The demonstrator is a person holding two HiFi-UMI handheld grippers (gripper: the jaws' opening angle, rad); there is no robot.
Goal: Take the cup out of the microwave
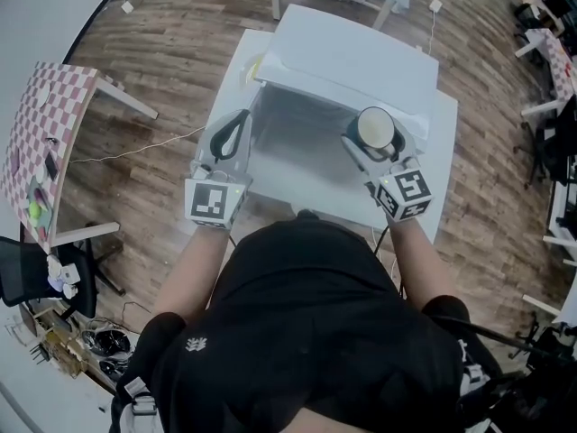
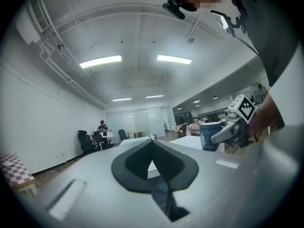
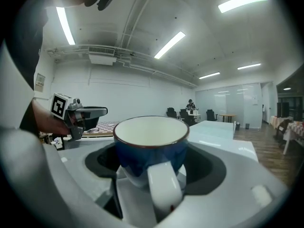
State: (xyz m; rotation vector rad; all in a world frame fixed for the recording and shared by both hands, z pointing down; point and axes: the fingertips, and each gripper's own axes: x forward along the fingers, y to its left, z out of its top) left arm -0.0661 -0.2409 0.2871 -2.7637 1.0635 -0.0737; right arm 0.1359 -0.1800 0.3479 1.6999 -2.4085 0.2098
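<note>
While the person in a black shirt (image 1: 306,323) leaned over the white table (image 1: 445,156) in the middle of the head view, the right gripper (image 1: 374,141) was clamped on the cup (image 3: 151,141), a dark blue one with a white inside, a thin dark rim and a white handle turned toward that gripper's camera. The cup sat upright between the two jaws at right of centre in the head view, held in the open air just at the lower right edge of the white microwave (image 1: 361,52), outside its cavity, and it looked empty. The left gripper (image 2: 154,163) was at left of centre in the head view, well apart from the cup, its black pads (image 2: 135,161) pressed together to a point with nothing between them. From the left gripper view the cup appeared at the right of the frame, raised above the table. Each gripper carried a marker cube (image 1: 215,201) near the bottom of its body, close to the person's hands. A checkered table (image 1: 45,142) stood at the left edge of the head view on the wooden floor (image 1: 180,25), with a black office chair (image 1: 22,278) below it. Far back at the left of the left gripper view, another person (image 2: 102,126) sat at a desk.
</note>
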